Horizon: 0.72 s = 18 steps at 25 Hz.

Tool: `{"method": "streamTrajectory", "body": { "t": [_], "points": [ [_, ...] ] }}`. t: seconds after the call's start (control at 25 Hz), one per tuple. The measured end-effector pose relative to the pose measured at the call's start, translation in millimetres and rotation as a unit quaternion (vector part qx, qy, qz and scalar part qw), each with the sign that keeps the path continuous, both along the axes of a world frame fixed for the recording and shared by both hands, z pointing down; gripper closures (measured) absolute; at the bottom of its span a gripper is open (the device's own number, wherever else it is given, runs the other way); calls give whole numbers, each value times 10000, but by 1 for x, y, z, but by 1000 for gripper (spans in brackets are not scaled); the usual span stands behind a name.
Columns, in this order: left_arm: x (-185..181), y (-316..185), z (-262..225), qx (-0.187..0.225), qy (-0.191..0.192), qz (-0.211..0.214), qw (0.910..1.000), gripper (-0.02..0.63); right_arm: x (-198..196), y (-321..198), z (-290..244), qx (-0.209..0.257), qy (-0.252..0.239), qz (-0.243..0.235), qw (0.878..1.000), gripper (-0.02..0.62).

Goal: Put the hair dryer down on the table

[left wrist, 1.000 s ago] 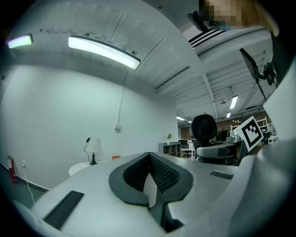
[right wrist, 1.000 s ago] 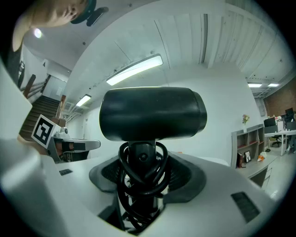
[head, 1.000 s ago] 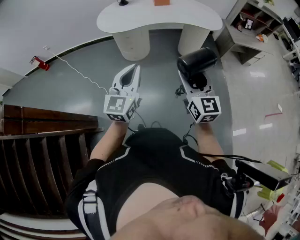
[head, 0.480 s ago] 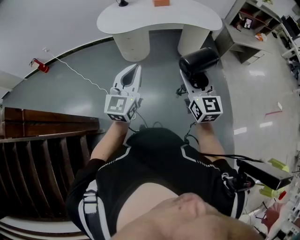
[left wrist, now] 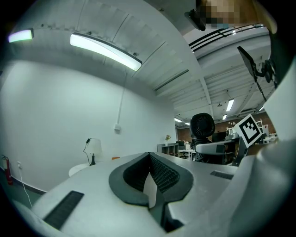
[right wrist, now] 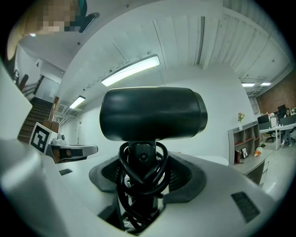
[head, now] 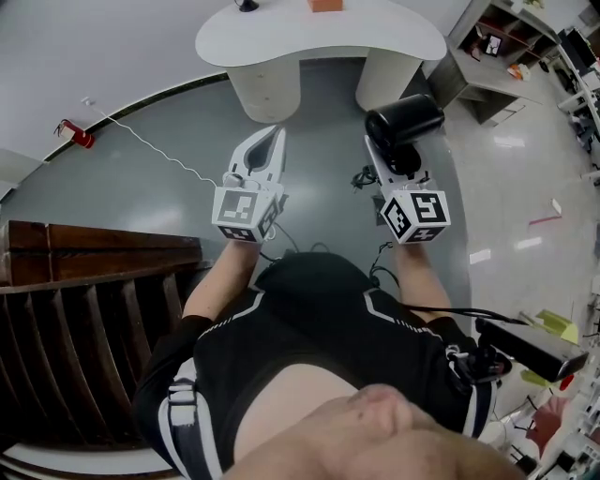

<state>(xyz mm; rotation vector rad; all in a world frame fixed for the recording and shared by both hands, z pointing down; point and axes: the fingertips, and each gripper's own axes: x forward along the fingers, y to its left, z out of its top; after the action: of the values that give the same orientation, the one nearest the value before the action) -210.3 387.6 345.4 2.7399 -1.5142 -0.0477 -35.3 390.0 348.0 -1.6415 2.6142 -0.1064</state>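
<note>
One hair dryer (head: pixel 405 122), black and glossy, is in the air on the person's side of the single white desk (head: pixel 319 37), just short of the desk's right-hand pedestal and not resting on the desktop. The right gripper (head: pixel 389 155) holds it. In the right gripper view the jaws of the right gripper (right wrist: pixel 143 185) are clamped on the handle of the hair dryer (right wrist: pixel 152 113). The barrel lies crosswise above them, and one black cord (right wrist: pixel 141 171) is looped several times round the handle. The left gripper (head: pixel 258 164), the second of the two, hovers short of the desk's left-hand pedestal, well apart from the dryer. In the left gripper view its jaws (left wrist: pixel 150 171) are pressed together with nothing between them. Each gripper carries one marker cube, two in all: the left one (head: pixel 244 214) and the right one (head: pixel 414 216), both on the side away from the desk, nearer the person. The desk stands on two rounded pedestals (head: pixel 265 86) on the grey floor (head: pixel 169 178). Two small things sit at its far edge, one orange object (head: pixel 325 5) and one dark object (head: pixel 246 5), both cut off by the frame. From the left gripper view, the hair dryer (left wrist: pixel 202 126) shows end-on, its round grille facing the camera.
</note>
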Motion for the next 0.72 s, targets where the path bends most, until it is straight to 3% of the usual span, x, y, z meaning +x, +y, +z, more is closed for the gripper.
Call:
{"method": "streamTrajectory", "body": {
  "t": [0.32,0.72],
  "points": [
    [-37,-3,12,1,149,289,9995,574,-42,-2,3,25,122,106,9999,339],
    [-62,-16,10,46,269,259,9993,574,-56,-16,2,48,143,188,9997,339]
  ]
}}
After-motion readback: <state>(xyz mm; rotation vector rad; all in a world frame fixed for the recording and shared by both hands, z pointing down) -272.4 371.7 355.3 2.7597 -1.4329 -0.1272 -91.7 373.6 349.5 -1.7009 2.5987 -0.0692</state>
